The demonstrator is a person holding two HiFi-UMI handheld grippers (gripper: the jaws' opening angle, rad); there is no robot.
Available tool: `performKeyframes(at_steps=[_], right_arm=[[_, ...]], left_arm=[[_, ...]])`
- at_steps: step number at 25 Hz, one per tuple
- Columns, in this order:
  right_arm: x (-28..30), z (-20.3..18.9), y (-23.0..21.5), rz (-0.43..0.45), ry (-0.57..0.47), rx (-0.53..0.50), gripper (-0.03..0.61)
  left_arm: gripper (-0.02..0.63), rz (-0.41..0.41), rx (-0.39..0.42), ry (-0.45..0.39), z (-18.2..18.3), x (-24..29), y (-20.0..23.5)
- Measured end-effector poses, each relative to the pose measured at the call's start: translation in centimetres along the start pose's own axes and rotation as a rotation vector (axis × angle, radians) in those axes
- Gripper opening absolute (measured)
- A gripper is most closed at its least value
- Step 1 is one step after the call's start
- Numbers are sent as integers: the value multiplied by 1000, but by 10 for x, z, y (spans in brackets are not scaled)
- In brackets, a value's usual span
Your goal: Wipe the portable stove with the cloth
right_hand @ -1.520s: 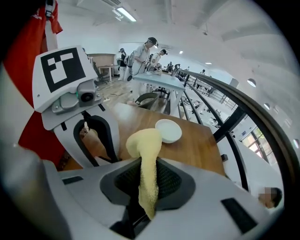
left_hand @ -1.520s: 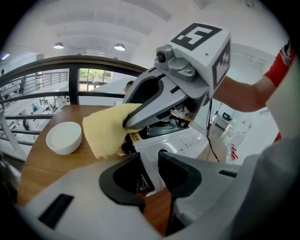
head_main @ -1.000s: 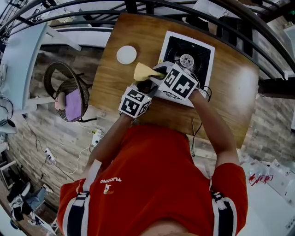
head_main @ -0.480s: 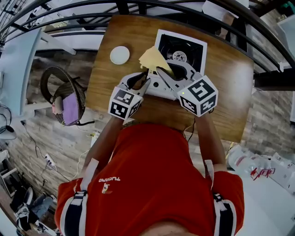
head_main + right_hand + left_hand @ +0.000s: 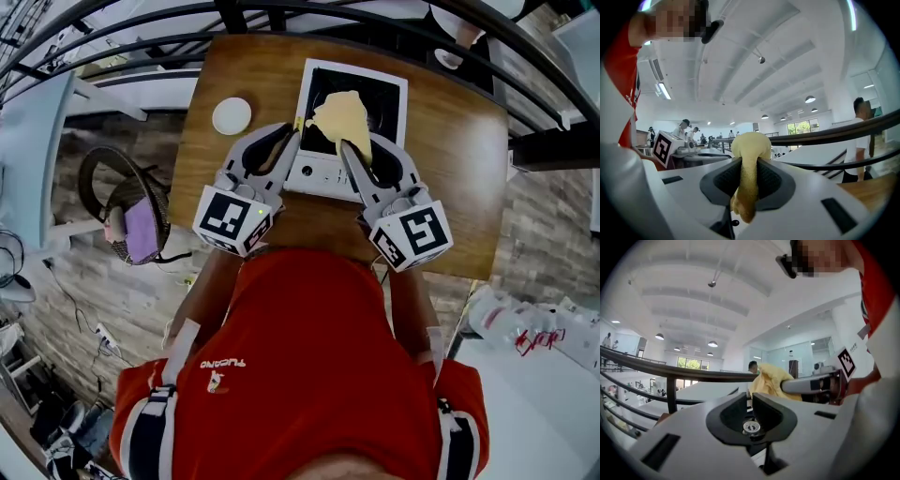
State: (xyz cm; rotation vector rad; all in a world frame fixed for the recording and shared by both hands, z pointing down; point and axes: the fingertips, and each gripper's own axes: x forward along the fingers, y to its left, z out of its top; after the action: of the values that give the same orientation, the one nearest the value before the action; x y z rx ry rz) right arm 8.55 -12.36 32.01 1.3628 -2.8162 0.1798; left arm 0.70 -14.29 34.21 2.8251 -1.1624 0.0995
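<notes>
The yellow cloth (image 5: 342, 117) was gripped in the right gripper (image 5: 364, 155). In the right gripper view a bunched fold was seen pinched between the pads, with a rounded wad bulging past the tips and a short tail hanging behind them. Nothing was carried by the left gripper (image 5: 292, 139). Its jaws had just been closing and were drawn almost together, with only a thin slit left and nothing between them.

The portable stove (image 5: 321, 176) was found ahead of and below both grippers on the wooden table (image 5: 459, 169). Its white control panel was nearest the jaw tips and its black top lay beyond them. Its longer side was judged to run away from the person, along the line in which the jaws pointed. Both grippers were held level and side by side, and in the left gripper view the cloth was seen just to the right of the left gripper's tips.

In the head view the cloth was seen over the black top. Since the stove was shown in neither gripper view, the cloth was probably held clear above it rather than resting on it.

The right gripper was judged the nearer to the work, as the cloth was held in it. For wiping, the cloth would need to be brought down and forward onto the stove top. A white disc (image 5: 232, 115) was seen well to the left of the left gripper.
</notes>
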Motion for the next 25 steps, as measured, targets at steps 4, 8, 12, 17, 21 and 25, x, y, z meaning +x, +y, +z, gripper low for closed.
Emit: performKeyframes(at_steps=[4, 8, 12, 17, 21, 25], right_arm=[[-9, 6, 1, -53, -82, 14, 86], [-20, 13, -1, -95, -147, 1, 86], [-24, 15, 1, -119, -166, -24, 86], [-26, 13, 1, -129, -178, -30, 86], [-25, 12, 1, -129, -178, -30, 85], [-26, 14, 2, -127, -183, -28, 84]], left_arm=[[26, -13, -4, -85, 20, 0, -4], [12, -39, 2, -148, 33, 2, -14], [9, -72, 15, -197, 42, 2, -24], [9, -98, 13, -201, 42, 8, -32], [9, -107, 9, -200, 42, 10, -33], [9, -105, 10, -205, 45, 8, -33]])
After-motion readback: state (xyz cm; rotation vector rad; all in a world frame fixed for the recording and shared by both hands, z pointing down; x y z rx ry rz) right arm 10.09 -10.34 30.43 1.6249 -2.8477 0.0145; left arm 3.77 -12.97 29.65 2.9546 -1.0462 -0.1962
